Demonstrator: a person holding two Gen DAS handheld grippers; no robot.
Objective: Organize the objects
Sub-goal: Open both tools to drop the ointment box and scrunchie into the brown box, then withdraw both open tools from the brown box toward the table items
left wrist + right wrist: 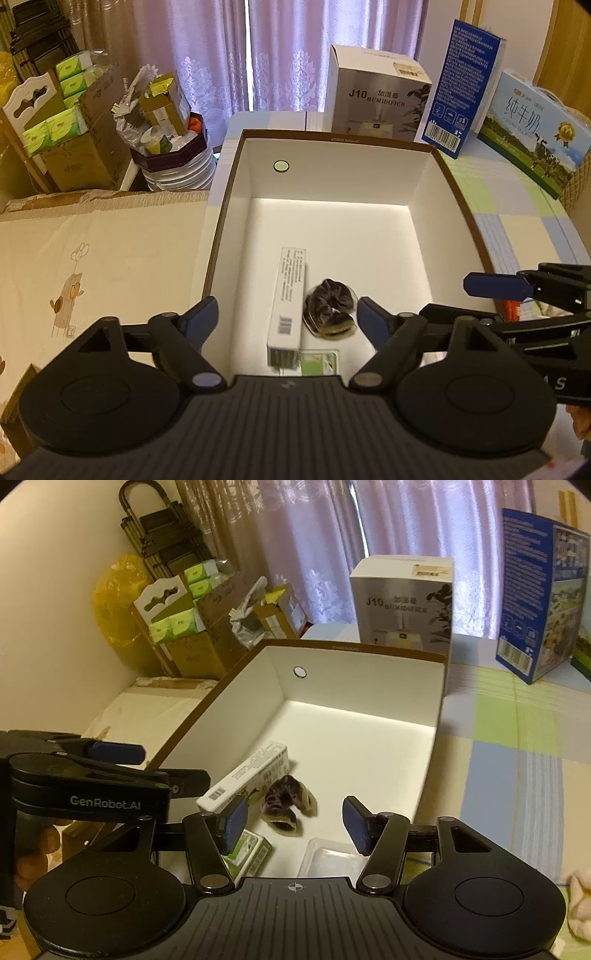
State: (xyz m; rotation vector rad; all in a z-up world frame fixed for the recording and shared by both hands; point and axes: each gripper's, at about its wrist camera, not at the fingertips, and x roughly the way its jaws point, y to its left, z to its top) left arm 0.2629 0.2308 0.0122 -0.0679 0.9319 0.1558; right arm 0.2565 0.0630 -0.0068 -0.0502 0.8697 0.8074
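An open white box with a brown rim point(458, 192) point(441, 716) stands on the table. Inside lie a long white carton point(288, 295) point(245, 775), a dark scrunchie point(328, 312) point(286, 805), a small green packet point(317, 363) point(249, 853) and a clear plastic case point(328, 860). My left gripper point(286, 312) hovers open above the carton and scrunchie, nothing between its fingers. My right gripper point(293, 821) is open over the near end of the box, apart from the scrunchie. Each gripper shows in the other's view, the right point(495, 286), the left point(118, 753).
Behind the box stand a humidifier carton point(376, 92) point(402, 602), a blue carton point(465, 88) point(535, 590) and a milk pack point(535, 129). Cardboard boxes with green tissue packs point(66, 122) point(184, 624) crowd the left. A checked cloth point(517, 738) covers the table to the right.
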